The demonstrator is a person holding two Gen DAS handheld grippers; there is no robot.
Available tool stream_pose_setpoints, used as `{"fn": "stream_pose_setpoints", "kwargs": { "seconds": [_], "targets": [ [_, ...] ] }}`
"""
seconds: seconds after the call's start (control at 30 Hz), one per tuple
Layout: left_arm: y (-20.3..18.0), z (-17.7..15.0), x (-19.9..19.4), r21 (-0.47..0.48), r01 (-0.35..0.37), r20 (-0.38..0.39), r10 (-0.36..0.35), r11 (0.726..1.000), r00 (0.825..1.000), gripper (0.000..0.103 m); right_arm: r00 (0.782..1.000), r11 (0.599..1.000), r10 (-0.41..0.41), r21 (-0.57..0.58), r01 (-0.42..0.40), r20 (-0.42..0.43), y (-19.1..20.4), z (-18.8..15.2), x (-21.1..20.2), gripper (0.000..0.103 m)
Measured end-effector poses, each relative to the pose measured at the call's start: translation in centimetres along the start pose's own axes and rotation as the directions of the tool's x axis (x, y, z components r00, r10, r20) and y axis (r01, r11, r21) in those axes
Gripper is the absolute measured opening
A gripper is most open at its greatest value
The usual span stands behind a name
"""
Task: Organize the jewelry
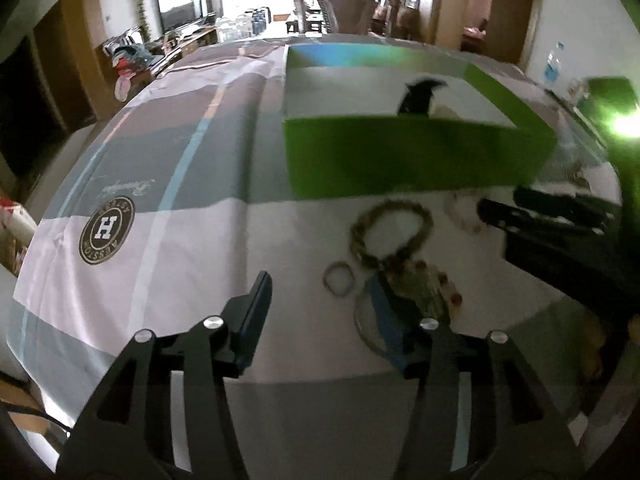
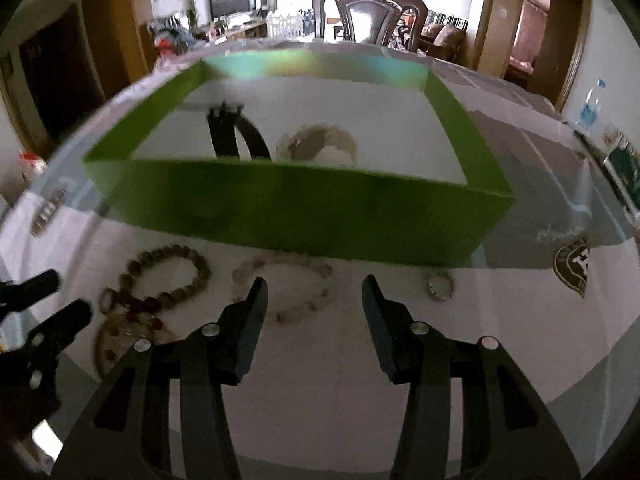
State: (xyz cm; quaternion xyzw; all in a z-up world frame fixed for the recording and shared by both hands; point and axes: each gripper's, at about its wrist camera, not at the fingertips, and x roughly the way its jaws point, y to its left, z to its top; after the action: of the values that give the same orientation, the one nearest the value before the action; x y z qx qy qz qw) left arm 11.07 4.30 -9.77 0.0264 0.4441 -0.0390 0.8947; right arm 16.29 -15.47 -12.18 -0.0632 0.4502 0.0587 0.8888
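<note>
Left claw (image 1: 320,300) tilted down, jaws apart (empty), right claw (image 2: 314,292) likewise, bracelets (image 2: 168,280) beneath.

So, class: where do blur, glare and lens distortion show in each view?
Left wrist view: bright flare at the right edge, green box and brown bead bracelet smeared. Right wrist view: box edges blurred, table edge bowed by the fisheye, windows behind washed out.

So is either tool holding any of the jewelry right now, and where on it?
Nothing is held. The left tool and the right tool both stand open above the bracelets on the cloth, with no piece pinched between their fingers.
</note>
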Motion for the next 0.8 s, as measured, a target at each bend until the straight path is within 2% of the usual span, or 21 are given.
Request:
{"fn": "stream_pose_setpoints", "kwargs": {
  "seconds": [0.17, 0.33, 0.43, 0.5, 0.53, 0.6, 0.67, 0.8],
  "targets": [
    [-0.4, -1.0, -0.3, 0.026, 0.015, -0.003, -0.015, 1.0, 1.0, 0.053, 1.0, 1.0, -0.004, 0.009, 0.004, -0.011, -1.4, -2.1, -1.1, 0.052],
    [-2.8, -0.7, -1.3, 0.064, 0.078, 0.03, -0.08, 0.995, 0.996, 0.053, 1.0, 0.996, -0.005, 0.09, 0.002, 0.029, -4.4, -4.1, -3.3, 0.052],
    [-4.3, -0.4, -0.7, 0.092, 0.084, 0.02, -0.086, 0.992, 0.996, 0.051, 0.999, 0.991, -0.013, 0.133, 0.008, 0.039, -5.7, -4.8, -3.9, 0.052],
    [-5.0, -0.2, 0.2, 0.095, 0.093, -0.002, -0.093, 0.991, 0.996, 0.043, 0.999, 0.991, -0.009, 0.135, 0.003, 0.041, -5.8, -5.1, -4.1, 0.052],
    [-5.1, -0.2, 0.6, 0.093, 0.099, -0.012, -0.098, 0.991, 0.995, 0.028, 0.999, 0.991, -0.011, 0.134, 0.006, 0.04, -5.7, -5.2, -4.1, 0.052],
    [-5.3, 0.0, 1.1, 0.083, 0.105, -0.016, -0.104, 0.991, 0.994, 0.016, 0.999, 0.991, -0.016, 0.133, 0.011, 0.034, -5.8, -5.7, -4.1, 0.052],
    [-5.0, 0.2, 1.0, 0.065, 0.115, -0.012, -0.114, 0.991, 0.993, 0.014, 1.0, 0.991, -0.008, 0.135, 0.004, 0.028, -5.7, -5.8, -3.9, 0.052],
    [-3.7, 0.3, -0.9, 0.056, 0.119, 0.037, -0.121, 0.991, 0.992, 0.001, 1.0, 0.99, 0.002, 0.139, -0.005, 0.018, -5.6, -5.8, -3.6, 0.052]
  ]
}}
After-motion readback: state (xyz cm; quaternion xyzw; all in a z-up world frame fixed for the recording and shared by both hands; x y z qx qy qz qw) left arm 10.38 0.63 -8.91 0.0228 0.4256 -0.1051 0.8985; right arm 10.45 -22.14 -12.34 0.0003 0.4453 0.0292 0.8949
